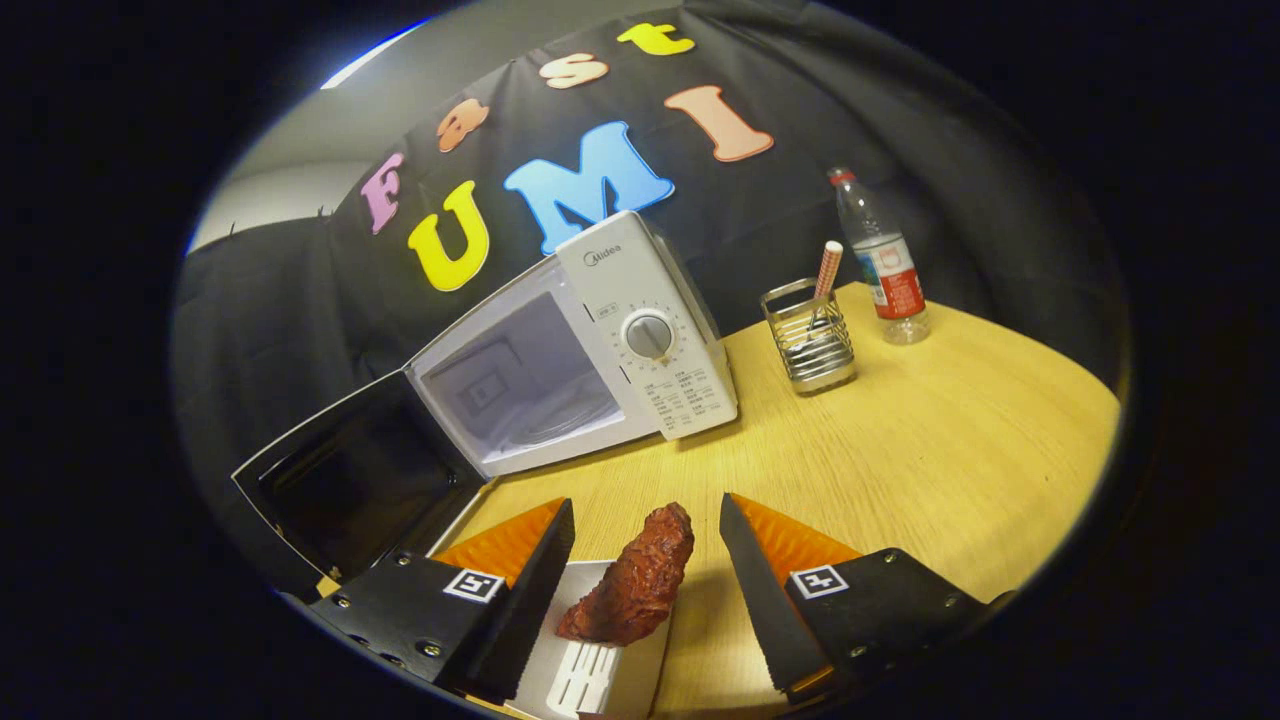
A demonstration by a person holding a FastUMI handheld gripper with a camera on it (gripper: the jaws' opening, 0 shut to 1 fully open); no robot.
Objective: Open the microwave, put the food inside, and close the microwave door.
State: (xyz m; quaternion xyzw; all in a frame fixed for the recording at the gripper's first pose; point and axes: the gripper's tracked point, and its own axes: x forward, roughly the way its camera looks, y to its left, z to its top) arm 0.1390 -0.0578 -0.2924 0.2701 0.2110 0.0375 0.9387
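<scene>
A white microwave (600,340) stands on the wooden table (930,450), beyond my fingers and to the left. Its dark door (350,480) hangs wide open to the left, and the pale cavity with its glass turntable (560,415) shows. A reddish-brown piece of food (635,580) lies on a white plate (590,660) between my two fingers. My gripper (645,525) is open; both fingers stand apart from the food, one on each side, without touching it.
To the right of the microwave stands a metal wire holder (808,345) with a striped straw (828,270). A plastic water bottle (885,260) with a red label stands behind it. The table's right side is bare wood.
</scene>
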